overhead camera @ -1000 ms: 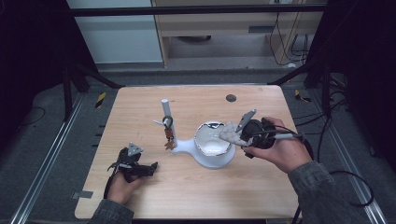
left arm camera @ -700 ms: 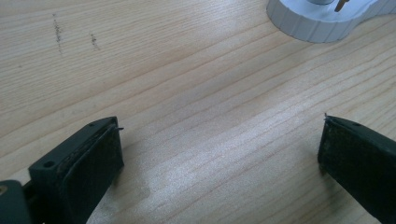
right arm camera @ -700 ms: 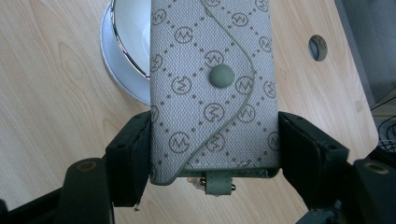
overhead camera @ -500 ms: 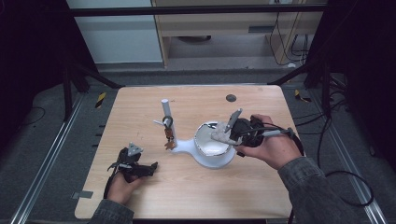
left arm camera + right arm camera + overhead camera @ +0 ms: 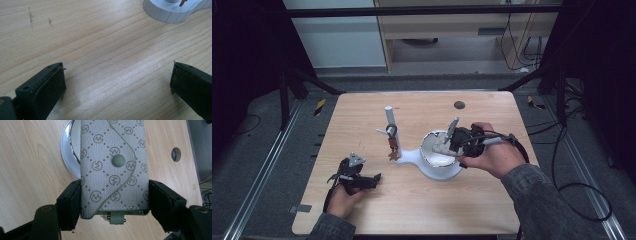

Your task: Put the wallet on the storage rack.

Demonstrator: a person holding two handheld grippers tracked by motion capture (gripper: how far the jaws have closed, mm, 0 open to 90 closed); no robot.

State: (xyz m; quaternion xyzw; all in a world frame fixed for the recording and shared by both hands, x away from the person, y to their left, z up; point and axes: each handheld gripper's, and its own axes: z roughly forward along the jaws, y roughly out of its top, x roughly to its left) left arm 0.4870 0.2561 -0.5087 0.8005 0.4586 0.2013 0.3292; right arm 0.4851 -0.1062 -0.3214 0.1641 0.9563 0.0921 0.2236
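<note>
Carried sideways over the dish since a second ago, key pouch pinched in right tongs, ready for dropping; left tongs spread, idle on counter.

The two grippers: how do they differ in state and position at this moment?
The right gripper is shut on a grey patterned pouch, while the left gripper is open with nothing between its pads. The right gripper is over the white dish; the left gripper rests low near the table's front left part, apart from the dish. Both have black jaws, each held in one hand.
</note>
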